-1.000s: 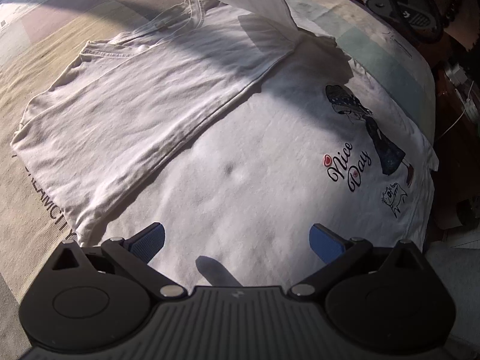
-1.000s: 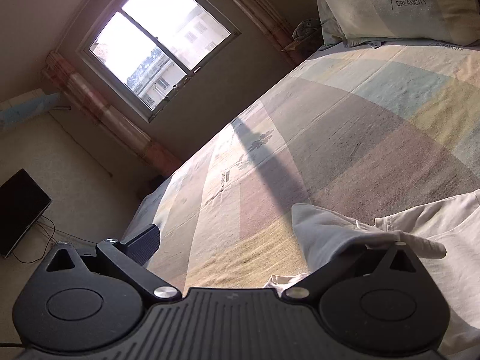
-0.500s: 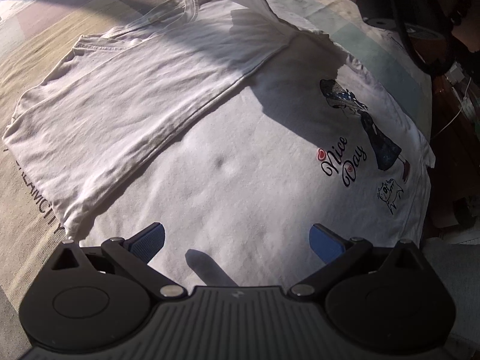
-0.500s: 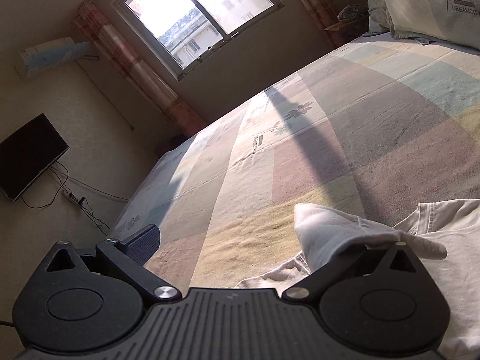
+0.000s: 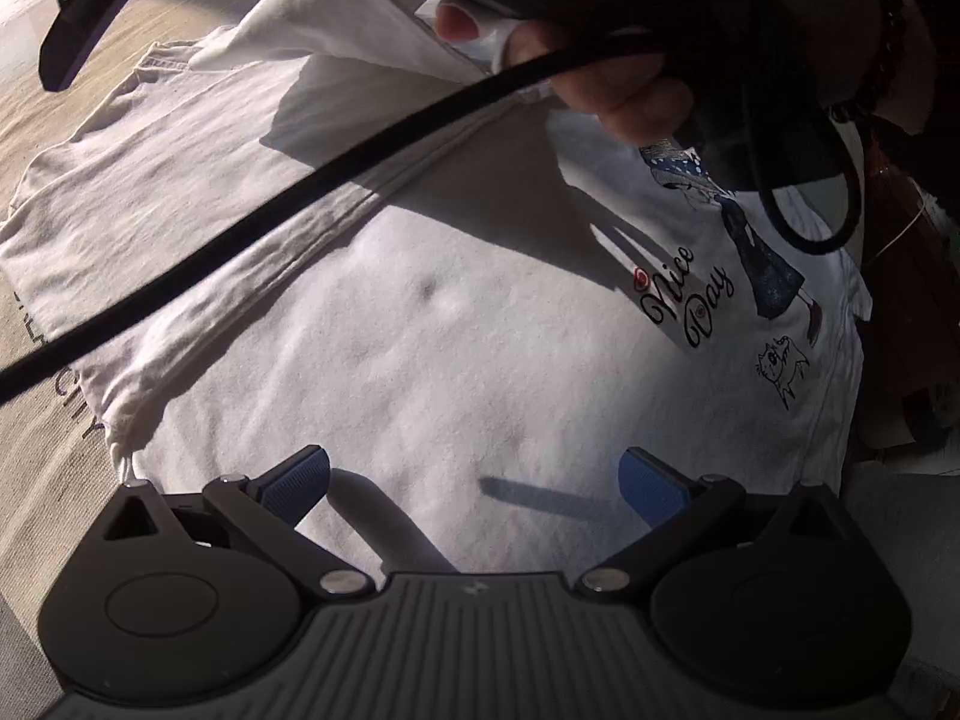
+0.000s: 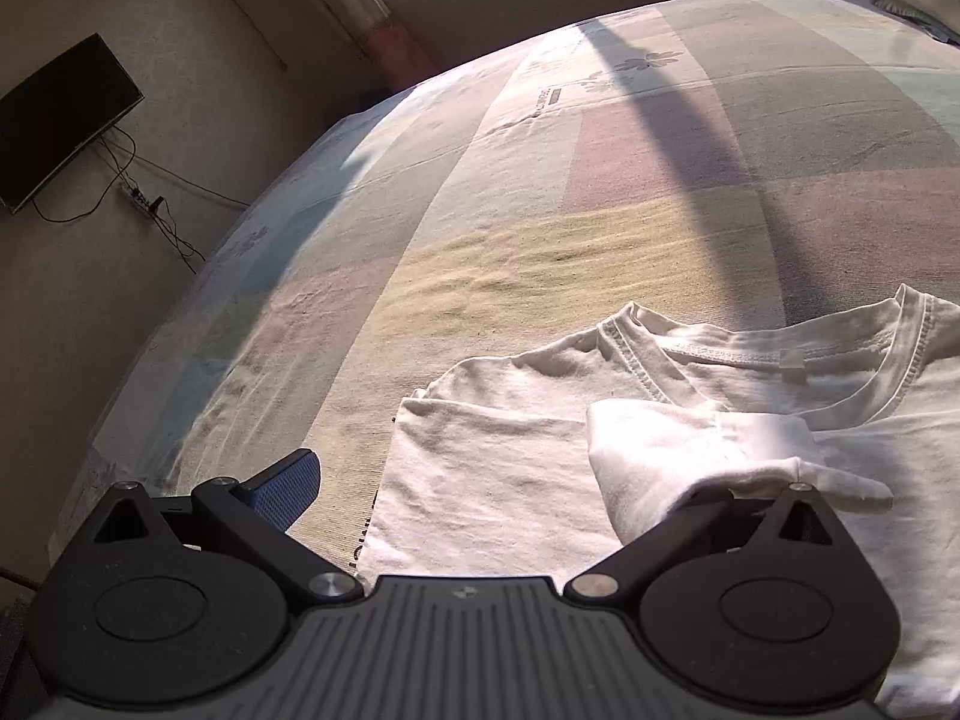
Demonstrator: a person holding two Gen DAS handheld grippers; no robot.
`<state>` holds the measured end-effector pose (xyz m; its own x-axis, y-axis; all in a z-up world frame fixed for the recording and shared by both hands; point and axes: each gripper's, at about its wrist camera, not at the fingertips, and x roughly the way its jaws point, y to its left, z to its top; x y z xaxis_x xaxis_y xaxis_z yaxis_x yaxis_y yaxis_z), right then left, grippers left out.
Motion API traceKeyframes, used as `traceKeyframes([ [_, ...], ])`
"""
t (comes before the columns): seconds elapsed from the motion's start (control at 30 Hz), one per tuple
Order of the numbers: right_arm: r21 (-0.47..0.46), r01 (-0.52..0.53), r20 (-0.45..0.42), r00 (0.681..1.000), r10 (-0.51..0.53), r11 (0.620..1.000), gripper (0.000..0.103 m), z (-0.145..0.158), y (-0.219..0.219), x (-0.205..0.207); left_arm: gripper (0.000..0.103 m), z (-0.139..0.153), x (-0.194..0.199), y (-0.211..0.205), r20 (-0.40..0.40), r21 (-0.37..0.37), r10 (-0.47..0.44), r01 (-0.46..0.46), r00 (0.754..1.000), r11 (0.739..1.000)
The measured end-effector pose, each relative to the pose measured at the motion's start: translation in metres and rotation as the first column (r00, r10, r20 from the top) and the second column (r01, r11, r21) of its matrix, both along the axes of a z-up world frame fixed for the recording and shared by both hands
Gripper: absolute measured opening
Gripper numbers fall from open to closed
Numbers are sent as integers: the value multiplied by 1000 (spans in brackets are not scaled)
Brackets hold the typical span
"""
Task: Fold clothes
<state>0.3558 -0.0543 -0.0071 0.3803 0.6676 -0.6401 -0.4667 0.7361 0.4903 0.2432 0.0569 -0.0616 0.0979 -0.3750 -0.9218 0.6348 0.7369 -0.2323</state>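
Observation:
A white T-shirt (image 5: pixel 450 330) with a "Nice Day" print (image 5: pixel 690 300) lies flat on the bed, its far side folded over the body. My left gripper (image 5: pixel 474 462) hovers open above the hem, holding nothing. My right gripper (image 6: pixel 456 468) has its jaws wide apart, and the shirt's sleeve (image 6: pixel 678 450) is draped over its right finger, hiding that pad. The collar (image 6: pixel 780 372) lies just beyond it. In the left wrist view a hand (image 5: pixel 600 78) holds that gripper over the shoulder, with the lifted sleeve (image 5: pixel 336 18) hanging from it.
The pastel patchwork bedsheet (image 6: pixel 540 210) stretches far beyond the shirt. A black cable (image 5: pixel 240 228) crosses the left wrist view. A dark screen (image 6: pixel 60 120) hangs on the wall past the bed's left edge. Dark furniture (image 5: pixel 900 330) borders the bed at the right.
The right gripper has tipped down from the window toward the bed and swung over the shirt with the sleeve on its finger. It and the hand now fill the top of the left view.

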Motion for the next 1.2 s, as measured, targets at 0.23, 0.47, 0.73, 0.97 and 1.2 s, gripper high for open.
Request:
traceKeyframes([
  [0.23,72,86,-171,982,-73,994,103,-25,-13,5,102,-2,-2,0,-12,-9,-1,0,1000,1000],
  [0.47,165,285,-253,938,-238,944,103,-31,-52,6,102,-3,-4,-1,-9,-11,-17,16,1000,1000],
  [0.73,208,169,-209,970,-125,963,103,-23,-19,8,102,-2,-6,2,-8,-20,-14,14,1000,1000],
  [0.97,102,58,-159,986,-41,993,103,-22,19,0,102,-1,-9,6,-9,-23,-9,9,1000,1000],
  [1.2,-32,48,-167,985,-53,998,103,-32,18,-4,102,-1,-14,10,-4,-24,-3,3,1000,1000],
])
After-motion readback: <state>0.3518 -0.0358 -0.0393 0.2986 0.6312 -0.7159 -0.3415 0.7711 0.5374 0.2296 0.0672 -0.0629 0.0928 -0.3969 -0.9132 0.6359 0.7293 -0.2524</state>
